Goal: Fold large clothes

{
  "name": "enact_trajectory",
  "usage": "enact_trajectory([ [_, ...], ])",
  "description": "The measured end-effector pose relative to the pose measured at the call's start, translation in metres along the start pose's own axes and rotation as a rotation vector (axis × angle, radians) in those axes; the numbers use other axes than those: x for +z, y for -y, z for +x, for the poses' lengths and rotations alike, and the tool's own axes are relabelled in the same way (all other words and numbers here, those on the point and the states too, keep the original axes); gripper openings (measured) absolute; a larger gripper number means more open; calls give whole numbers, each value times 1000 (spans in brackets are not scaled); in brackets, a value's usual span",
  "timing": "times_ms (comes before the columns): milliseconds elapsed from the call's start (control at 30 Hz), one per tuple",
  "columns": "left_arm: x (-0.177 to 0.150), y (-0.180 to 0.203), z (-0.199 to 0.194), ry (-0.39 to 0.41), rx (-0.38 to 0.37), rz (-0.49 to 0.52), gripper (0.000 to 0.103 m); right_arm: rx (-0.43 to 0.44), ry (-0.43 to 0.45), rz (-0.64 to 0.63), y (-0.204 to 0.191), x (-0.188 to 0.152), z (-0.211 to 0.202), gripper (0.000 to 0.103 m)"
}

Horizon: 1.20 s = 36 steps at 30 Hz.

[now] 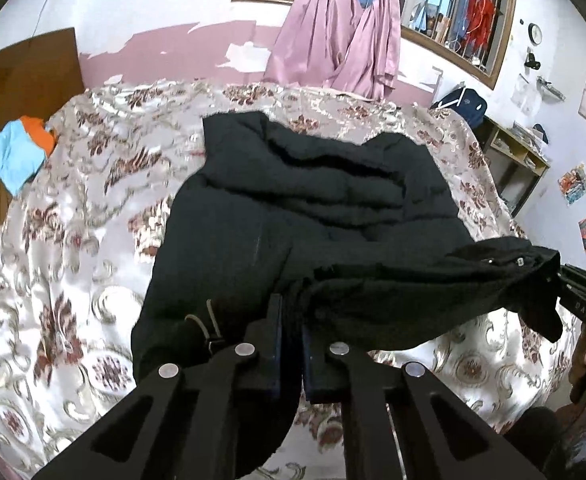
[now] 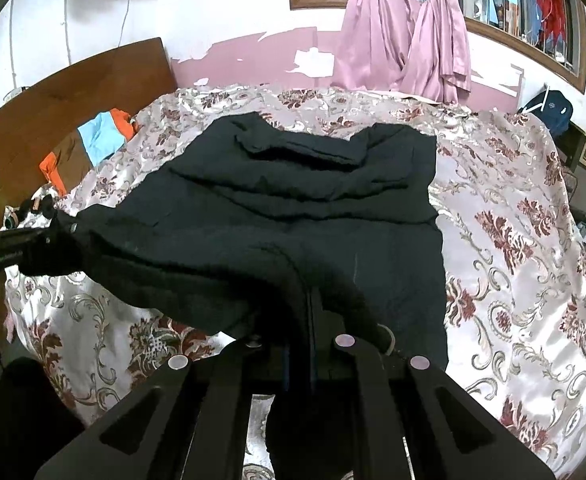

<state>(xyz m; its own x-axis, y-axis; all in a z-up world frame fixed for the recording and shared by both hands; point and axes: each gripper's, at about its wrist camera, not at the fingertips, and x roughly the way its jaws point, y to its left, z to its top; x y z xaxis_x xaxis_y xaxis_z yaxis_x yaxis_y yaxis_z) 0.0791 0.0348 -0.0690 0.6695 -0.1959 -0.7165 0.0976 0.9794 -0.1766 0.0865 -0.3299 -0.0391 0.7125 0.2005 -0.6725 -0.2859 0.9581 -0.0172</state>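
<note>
Left gripper [image 1: 292, 320] and right gripper [image 2: 308, 312] are each clamped on the near hem of the black garment [image 1: 313, 200], which lies mid-bedspread [image 1: 73, 240]. Soft, floppy and probably fairly weighty, it is best pinched at corners. Bare bedspread flanks the garment on both sides.

I count one black garment [image 1: 305, 208] spread at the centre of one flowered bedspread [image 1: 73, 208], two grippers [image 1: 292, 320] [image 2: 308, 320] clamped on its near edge, two pink curtains [image 1: 341, 28] at twelve o'clock, one blue-and-orange cloth [image 1: 17, 152] at nine o'clock and one wall clock [image 1: 535, 34] at two o'clock.
</note>
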Motion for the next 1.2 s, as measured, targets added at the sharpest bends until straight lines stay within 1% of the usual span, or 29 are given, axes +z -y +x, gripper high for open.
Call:
enact_trajectory([
  [300, 54, 10, 0, 47, -4, 34, 7, -8, 26, 18, 8, 28, -1, 5],
  [700, 92, 9, 10, 73, -33, 19, 7, -24, 48, 23, 17, 60, 7, 5],
  [933, 128, 5, 14, 105, -41, 22, 7, -29, 79, -5, 24, 98, 13, 5],
  [1067, 159, 6, 20, 133, -38, 31, 7, -48, 101, -27, 27, 126, 18, 5],
  [1200, 189, 2, 33, 144, -48, 15, 7, -59, 117, -48, 31, 157, 27, 5],
])
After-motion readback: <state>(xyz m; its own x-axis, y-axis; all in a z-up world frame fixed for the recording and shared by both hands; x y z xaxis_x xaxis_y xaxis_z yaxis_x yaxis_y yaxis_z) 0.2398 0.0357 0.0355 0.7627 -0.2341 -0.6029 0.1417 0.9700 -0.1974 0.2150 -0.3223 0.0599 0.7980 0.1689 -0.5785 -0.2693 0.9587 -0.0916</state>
